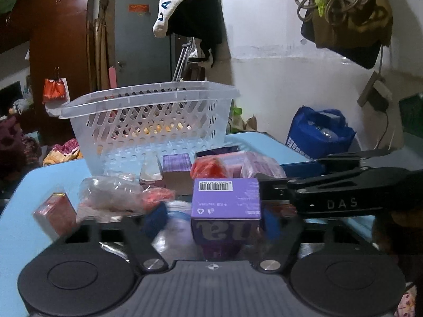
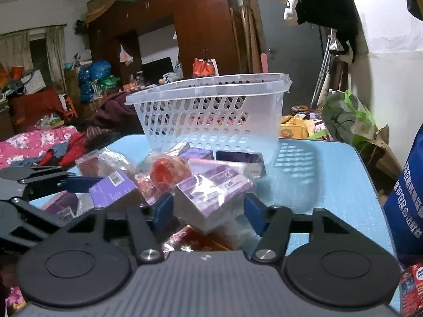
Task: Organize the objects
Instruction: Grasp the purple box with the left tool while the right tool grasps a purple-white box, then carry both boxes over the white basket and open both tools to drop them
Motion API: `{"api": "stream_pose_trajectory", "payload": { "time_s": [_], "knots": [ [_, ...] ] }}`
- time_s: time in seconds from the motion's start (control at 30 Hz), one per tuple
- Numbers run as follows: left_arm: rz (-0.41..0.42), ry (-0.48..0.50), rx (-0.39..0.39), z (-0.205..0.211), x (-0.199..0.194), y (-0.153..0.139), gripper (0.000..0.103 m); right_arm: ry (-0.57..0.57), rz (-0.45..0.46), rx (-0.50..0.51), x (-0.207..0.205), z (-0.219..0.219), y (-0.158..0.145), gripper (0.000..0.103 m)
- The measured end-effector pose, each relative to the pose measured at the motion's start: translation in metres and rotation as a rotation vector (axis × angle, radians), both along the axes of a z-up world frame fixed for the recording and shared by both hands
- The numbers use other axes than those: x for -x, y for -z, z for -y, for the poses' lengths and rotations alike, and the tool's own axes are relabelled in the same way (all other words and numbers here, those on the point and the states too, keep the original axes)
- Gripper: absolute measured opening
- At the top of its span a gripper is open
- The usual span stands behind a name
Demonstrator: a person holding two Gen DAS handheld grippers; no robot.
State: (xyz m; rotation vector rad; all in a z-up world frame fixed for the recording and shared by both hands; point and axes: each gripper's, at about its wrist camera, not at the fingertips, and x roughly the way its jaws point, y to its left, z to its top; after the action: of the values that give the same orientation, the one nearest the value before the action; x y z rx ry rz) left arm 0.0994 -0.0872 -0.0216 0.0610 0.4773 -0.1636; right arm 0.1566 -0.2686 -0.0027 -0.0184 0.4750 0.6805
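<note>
A translucent white perforated plastic basket (image 1: 148, 121) stands on the light blue tabletop (image 1: 23, 211) at the far side of the pile. Through its slotted wall, pink and yellowish shapes show, but whether they lie inside it or in the room behind it cannot be told. Its rim is tilted slightly in both views.

Before the basket lies a heap of small packaged goods. In the left wrist view, a purple cardboard box with a white barcode label (image 1: 226, 198) sits between the fingers of the left gripper (image 1: 214, 222); the blue pads (image 1: 156, 218) stand wide apart, and the box touches neither visibly. To its left lie a red rectangular packet (image 1: 56, 212) and a crumpled clear plastic bag (image 1: 111, 194). Behind it rests an orange-red item wrapped in clear plastic (image 1: 208, 167).

In the right wrist view, the right gripper (image 2: 207, 208) has its 2 blue pads (image 2: 253, 212) set either side of a clear-wrapped bundle of purple and white boxes (image 2: 211, 192). The bundle sits tilted between them; whether the pads press on it cannot be told. A glossy red packet (image 2: 195, 241) lies beneath it, close to the gripper body. A dark purple flat box (image 2: 240, 159) lies just in front of the basket. The left gripper's black frame enters this view from the left.

A blue fabric bag (image 1: 320, 132) stands beyond the table's right edge.
</note>
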Motion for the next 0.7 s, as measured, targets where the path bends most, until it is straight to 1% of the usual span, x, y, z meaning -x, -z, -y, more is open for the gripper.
{"api": "stream_pose_trajectory", "payload": {
  "time_s": [0.03,0.07,0.1,0.17,0.23,0.33,0.47,0.6,0.7],
  "knots": [
    [0.011,0.003,0.008,-0.002,0.000,-0.001,0.062,-0.004,0.004,0.002,0.001,0.000,0.000,0.057],
    [0.020,0.010,0.032,-0.006,0.002,-0.003,0.056,-0.008,0.004,-0.003,0.001,0.001,0.000,0.055],
    [0.024,0.019,0.056,-0.010,0.003,-0.005,0.052,-0.003,0.009,-0.011,0.002,0.003,-0.001,0.055],
    [0.032,0.019,0.063,-0.016,0.003,-0.009,0.052,0.005,0.026,-0.011,0.004,0.005,-0.004,0.054],
    [0.038,0.022,0.054,-0.020,0.001,-0.010,0.052,0.007,0.042,-0.009,0.007,0.007,-0.008,0.054],
    [0.049,0.037,0.066,-0.026,-0.002,-0.012,0.052,0.019,0.060,-0.003,0.003,0.007,-0.015,0.054],
    [0.091,0.023,0.066,-0.039,-0.005,-0.021,0.052,0.027,0.090,-0.023,0.000,0.005,-0.026,0.054],
    [0.122,0.010,0.080,-0.058,-0.021,-0.041,0.052,0.016,0.147,-0.046,-0.014,-0.011,-0.051,0.054],
    [0.169,-0.020,0.094,-0.076,-0.048,-0.071,0.052,0.005,0.193,-0.044,-0.037,-0.027,-0.074,0.054]
  ]
}}
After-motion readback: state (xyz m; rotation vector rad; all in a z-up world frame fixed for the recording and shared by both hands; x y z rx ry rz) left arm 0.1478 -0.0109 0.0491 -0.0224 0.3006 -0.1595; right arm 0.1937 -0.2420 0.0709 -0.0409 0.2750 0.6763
